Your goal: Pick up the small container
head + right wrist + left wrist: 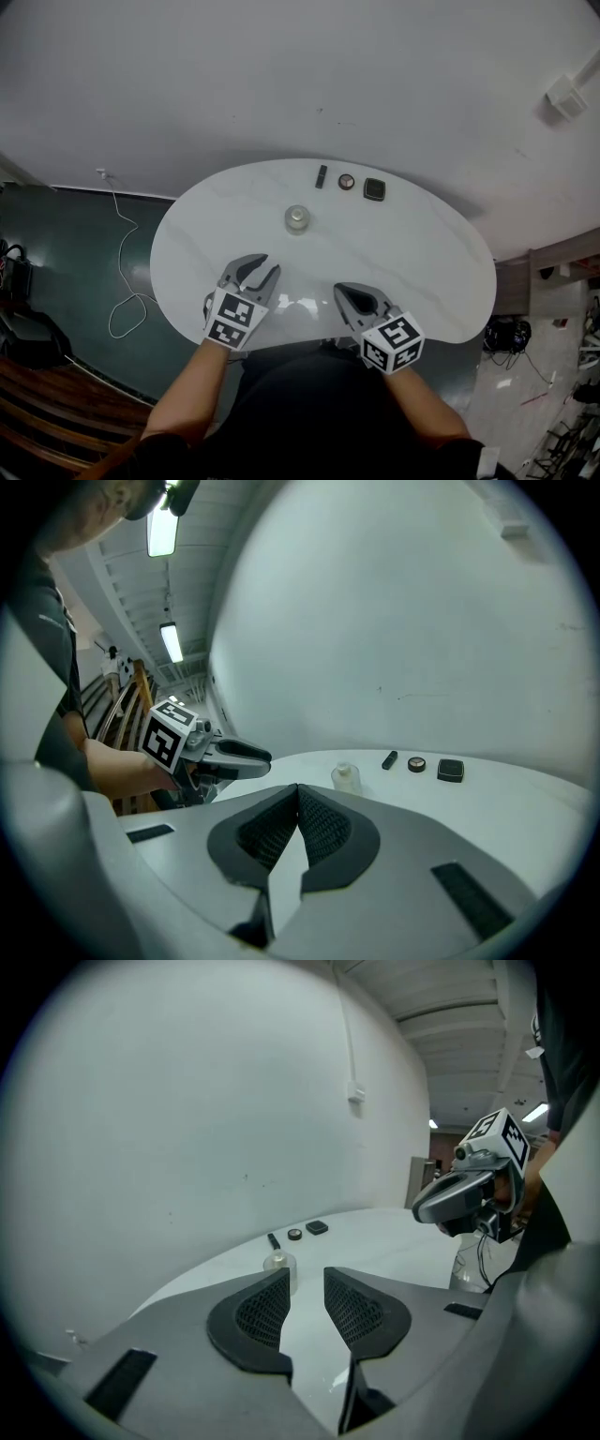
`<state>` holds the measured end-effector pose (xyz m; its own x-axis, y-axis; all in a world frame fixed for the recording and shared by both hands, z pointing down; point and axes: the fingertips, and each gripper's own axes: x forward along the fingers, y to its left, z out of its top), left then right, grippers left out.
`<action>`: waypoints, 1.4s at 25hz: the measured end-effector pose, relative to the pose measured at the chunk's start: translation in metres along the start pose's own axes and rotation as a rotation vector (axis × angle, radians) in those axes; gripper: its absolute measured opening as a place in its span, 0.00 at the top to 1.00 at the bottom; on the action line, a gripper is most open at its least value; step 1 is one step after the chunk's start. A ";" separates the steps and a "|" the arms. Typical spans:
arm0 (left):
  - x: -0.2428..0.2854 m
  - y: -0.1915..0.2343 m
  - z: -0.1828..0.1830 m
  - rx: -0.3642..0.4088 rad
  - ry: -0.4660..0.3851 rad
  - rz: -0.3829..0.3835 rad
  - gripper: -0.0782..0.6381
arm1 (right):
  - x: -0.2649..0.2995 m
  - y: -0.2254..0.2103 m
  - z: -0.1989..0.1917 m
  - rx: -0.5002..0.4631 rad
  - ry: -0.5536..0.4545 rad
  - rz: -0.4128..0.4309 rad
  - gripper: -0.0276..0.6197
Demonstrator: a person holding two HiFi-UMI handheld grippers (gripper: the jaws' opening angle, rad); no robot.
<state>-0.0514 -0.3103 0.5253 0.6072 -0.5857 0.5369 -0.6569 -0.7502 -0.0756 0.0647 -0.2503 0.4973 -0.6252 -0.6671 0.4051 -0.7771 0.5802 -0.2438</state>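
The small container (297, 217) stands upright at the middle of the worktop (422, 253), just ahead of the left hand-held gripper (263, 267), whose jaws are parted and empty. The right hand-held gripper (350, 292), clenched on nothing, lies farther off.

Left gripper (270, 265) and right gripper (340, 290) in grey plastic, each with white cube (234, 319) of black square markers, black mesh-textured pads (265, 1309) ahead of cube, black top (300, 412) behind it.
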 end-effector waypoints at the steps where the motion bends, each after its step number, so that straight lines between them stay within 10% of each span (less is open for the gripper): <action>1: 0.004 0.002 -0.002 0.001 0.006 0.004 0.72 | -0.002 -0.002 -0.001 0.003 -0.001 -0.004 0.96; 35: 0.147 0.042 -0.044 0.053 0.106 -0.065 0.45 | -0.019 -0.024 -0.025 0.079 0.034 -0.128 0.96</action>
<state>-0.0099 -0.4142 0.6383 0.5953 -0.5016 0.6277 -0.5913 -0.8024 -0.0805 0.0975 -0.2398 0.5177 -0.5185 -0.7165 0.4667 -0.8547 0.4517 -0.2561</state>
